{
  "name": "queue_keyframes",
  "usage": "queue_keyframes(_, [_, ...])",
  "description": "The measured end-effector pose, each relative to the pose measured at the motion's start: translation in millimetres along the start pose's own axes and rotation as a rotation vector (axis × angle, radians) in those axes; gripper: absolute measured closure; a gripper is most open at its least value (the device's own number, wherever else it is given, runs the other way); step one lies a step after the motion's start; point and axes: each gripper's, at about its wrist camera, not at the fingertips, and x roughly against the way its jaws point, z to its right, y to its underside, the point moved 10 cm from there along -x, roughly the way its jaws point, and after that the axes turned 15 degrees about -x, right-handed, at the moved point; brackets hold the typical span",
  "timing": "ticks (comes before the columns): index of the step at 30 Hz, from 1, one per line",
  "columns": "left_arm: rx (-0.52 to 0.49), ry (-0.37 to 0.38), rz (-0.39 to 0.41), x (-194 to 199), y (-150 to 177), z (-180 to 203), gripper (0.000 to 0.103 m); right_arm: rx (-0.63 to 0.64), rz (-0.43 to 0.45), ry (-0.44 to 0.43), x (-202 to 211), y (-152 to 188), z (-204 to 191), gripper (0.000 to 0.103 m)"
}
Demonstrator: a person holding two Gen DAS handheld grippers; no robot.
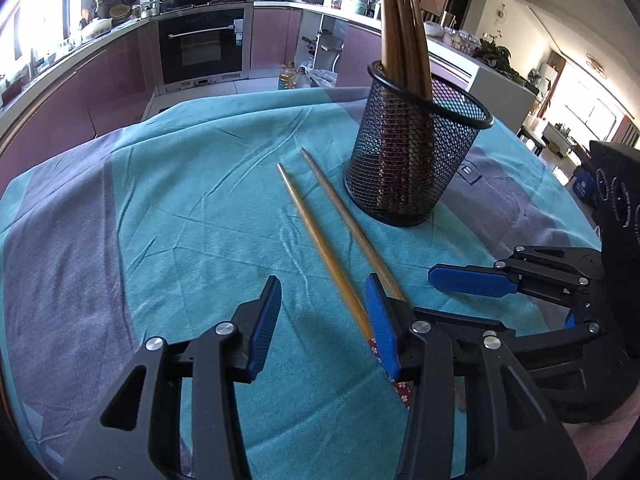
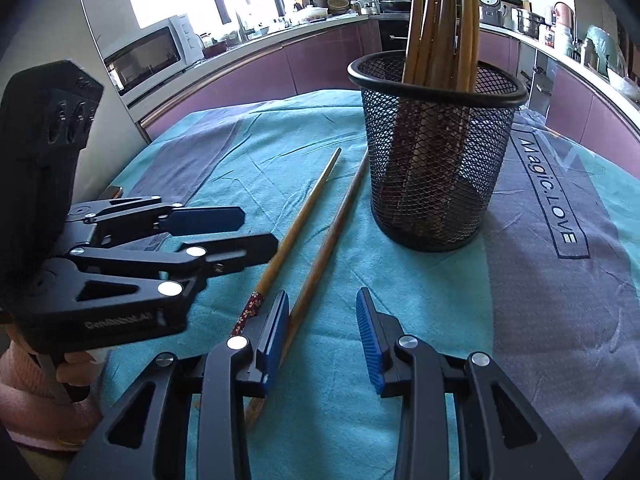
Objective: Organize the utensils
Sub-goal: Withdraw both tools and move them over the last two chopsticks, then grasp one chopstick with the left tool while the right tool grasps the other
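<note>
Chopsticks, two loose wooden ones, lay side by side on a teal and grey cloth that covered the table. In the left wrist view, the lighter chopstick ran from mid-table back toward the camera, its red patterned end passing just beside the right finger of the left gripper. The darker chopstick lay just to its right, its near end hidden behind that same finger. The left gripper's blue-padded jaws stood wide apart and held nothing. Just beyond the darker chopstick stood a black wire-mesh holder, upright, with a bundle of standing chopsticks leaning out of its top. At the right edge the right gripper lay low over the cloth, its jaws spread. In the right wrist view, the same pair lay to the left of the mesh holder. The patterned-end chopstick lay on the left, and the darker chopstick passed close beside the left finger of the right gripper, whose jaws were spread and empty. The standing chopsticks rose from the holder. The left gripper sat at the left, jaws apart, near the patterned end. A kitchen counter curved behind.
</note>
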Motion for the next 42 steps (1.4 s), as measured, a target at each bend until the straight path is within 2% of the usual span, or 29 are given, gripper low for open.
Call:
queue_keyframes(9, [-0.012, -0.020, -0.034, -15, -2, -1, 0.066, -0.002, -0.002, -0.002, 0, -1, 3, 0.071])
queue_keyframes(14, [0.008, -0.031, -0.041, -16, -3, -9, 0.080, -0.001, 0.003, 0.003, -3, -6, 3, 0.071])
queue_keyframes(19, [0.012, -0.026, -0.042, -15, -4, -13, 0.080, 0.005, 0.008, 0.007, -11, -16, -1, 0.072])
queue_keyframes(24, [0.018, -0.018, -0.043, -14, -3, -19, 0.080, 0.002, 0.014, 0.008, -20, -24, -4, 0.077])
queue_keyframes(29, [0.020, -0.031, -0.044, -14, -2, -18, 0.086, -0.021, 0.015, -0.001, -22, -25, -4, 0.090])
queue_keyframes(31, [0.030, -0.030, -0.041, -14, -1, -18, 0.088, -0.042, 0.011, -0.016, -21, -25, -2, 0.092])
queue_keyframes(38, [0.062, -0.044, -0.040, -7, 9, -17, 0.094, -0.071, 0.004, -0.037, -11, -15, 5, 0.096])
queue_keyframes(42, [0.070, -0.040, -0.043, -1, 17, -15, 0.095, -0.072, -0.008, -0.055, -5, -9, 3, 0.097])
